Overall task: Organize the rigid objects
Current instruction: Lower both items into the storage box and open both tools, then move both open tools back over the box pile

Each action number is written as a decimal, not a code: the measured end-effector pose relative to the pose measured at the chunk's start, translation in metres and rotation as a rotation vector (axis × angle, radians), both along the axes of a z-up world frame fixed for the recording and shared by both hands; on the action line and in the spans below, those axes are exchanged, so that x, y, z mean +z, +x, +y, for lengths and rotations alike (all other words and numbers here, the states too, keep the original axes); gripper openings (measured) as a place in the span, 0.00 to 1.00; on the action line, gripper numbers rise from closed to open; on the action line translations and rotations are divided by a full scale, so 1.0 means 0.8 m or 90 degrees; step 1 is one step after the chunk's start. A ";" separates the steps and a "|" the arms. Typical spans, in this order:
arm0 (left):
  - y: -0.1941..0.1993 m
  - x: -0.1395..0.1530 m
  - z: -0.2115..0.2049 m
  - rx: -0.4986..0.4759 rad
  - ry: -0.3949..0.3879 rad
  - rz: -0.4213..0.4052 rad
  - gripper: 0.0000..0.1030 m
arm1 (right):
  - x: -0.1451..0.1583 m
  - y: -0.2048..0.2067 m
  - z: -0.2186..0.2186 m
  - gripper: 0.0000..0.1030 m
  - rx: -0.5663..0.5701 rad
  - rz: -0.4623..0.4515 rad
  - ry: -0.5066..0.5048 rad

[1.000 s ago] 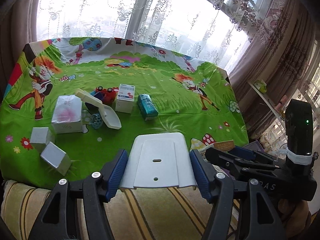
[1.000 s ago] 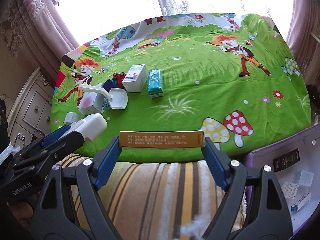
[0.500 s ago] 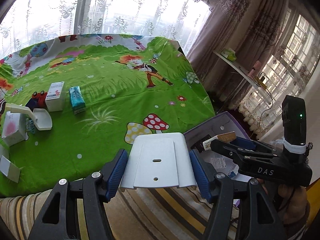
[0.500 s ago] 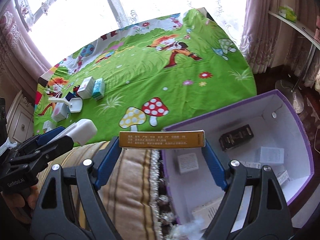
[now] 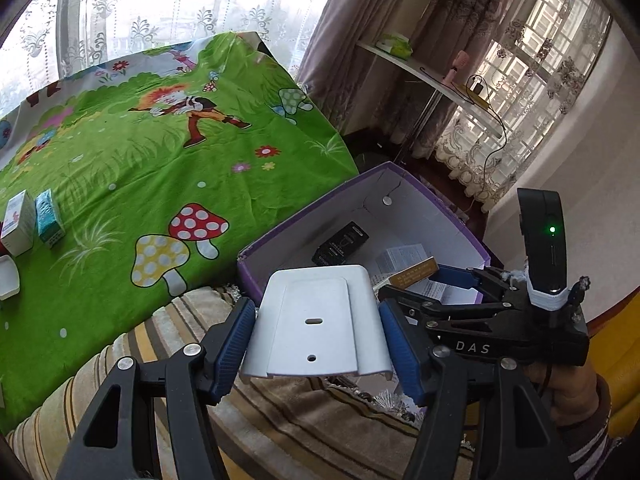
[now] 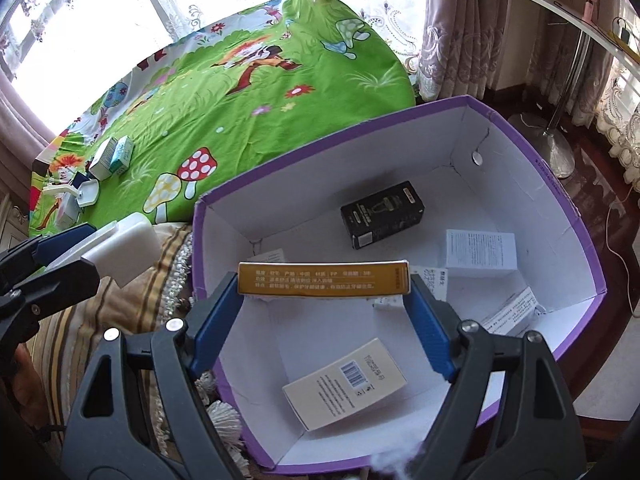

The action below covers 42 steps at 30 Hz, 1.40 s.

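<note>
- Two things were carried at once: a yellow box (image 6: 324, 278) pinched end to end between the blue pads of the right gripper (image 6: 324, 292), and a white plastic piece (image 5: 318, 322) clamped by its side edges in the left gripper (image 5: 318, 340)
- Yellow box lay with its long axis straight across the jaws, printed long face toward the camera, level, above the open purple box (image 6: 560, 184) near its left wall
- White plastic piece was a flat plate with rounded far corners, a slot and a small hole on its midline; its length ran forward along the fingers, pointing at the purple box, above the striped cushion (image 5: 288, 412) just short of the rim
- Inside the purple box lay a black carton (image 6: 382, 214), a white carton (image 6: 480, 254) and a cream carton with a barcode (image 6: 346, 384), well apart
- Beyond, on the green cartoon cloth (image 6: 248, 120), a white and a teal carton (image 6: 122, 155) stood side by side
</note>
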<state>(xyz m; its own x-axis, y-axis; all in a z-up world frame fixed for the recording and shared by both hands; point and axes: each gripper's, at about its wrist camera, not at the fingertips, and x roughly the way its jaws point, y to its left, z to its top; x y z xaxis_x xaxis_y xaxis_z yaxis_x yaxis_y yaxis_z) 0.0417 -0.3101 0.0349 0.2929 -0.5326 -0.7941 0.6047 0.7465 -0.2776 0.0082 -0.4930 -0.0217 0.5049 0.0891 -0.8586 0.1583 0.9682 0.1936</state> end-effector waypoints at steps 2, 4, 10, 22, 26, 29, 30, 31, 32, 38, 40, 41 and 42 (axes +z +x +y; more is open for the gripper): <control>0.001 -0.003 -0.010 -0.011 0.004 0.008 0.63 | -0.005 -0.002 -0.005 0.81 0.001 0.008 -0.001; 0.001 -0.006 -0.018 -0.020 0.008 0.014 0.63 | -0.009 -0.004 -0.009 0.81 -0.003 0.016 -0.005; 0.001 -0.013 -0.035 -0.041 0.014 0.030 0.63 | -0.015 -0.010 -0.025 0.81 -0.024 0.025 -0.017; 0.002 -0.024 -0.045 -0.060 -0.009 0.073 0.66 | -0.025 -0.018 -0.059 0.84 -0.077 0.061 -0.023; 0.005 -0.025 -0.041 -0.048 -0.018 0.082 0.66 | -0.027 -0.022 -0.066 0.84 -0.082 0.067 -0.027; 0.009 -0.026 -0.036 -0.037 -0.028 0.088 0.66 | -0.024 -0.024 -0.070 0.84 -0.089 0.065 -0.028; 0.010 -0.026 -0.034 -0.032 -0.032 0.089 0.66 | -0.022 -0.024 -0.071 0.84 -0.092 0.063 -0.029; 0.011 -0.026 -0.031 -0.027 -0.039 0.091 0.66 | -0.020 -0.025 -0.071 0.84 -0.094 0.060 -0.029; 0.013 -0.026 -0.027 -0.021 -0.046 0.094 0.66 | -0.018 -0.025 -0.071 0.84 -0.095 0.057 -0.029; 0.020 -0.021 -0.004 0.017 -0.069 0.098 0.66 | -0.004 -0.021 -0.059 0.85 -0.076 0.041 -0.030; 0.022 -0.018 0.006 0.030 -0.073 0.093 0.66 | 0.002 -0.018 -0.051 0.85 -0.064 0.034 -0.027; 0.023 -0.017 0.011 0.039 -0.073 0.090 0.66 | 0.005 -0.016 -0.047 0.85 -0.058 0.031 -0.026; 0.025 -0.016 0.017 0.049 -0.072 0.086 0.66 | 0.008 -0.015 -0.041 0.85 -0.052 0.028 -0.028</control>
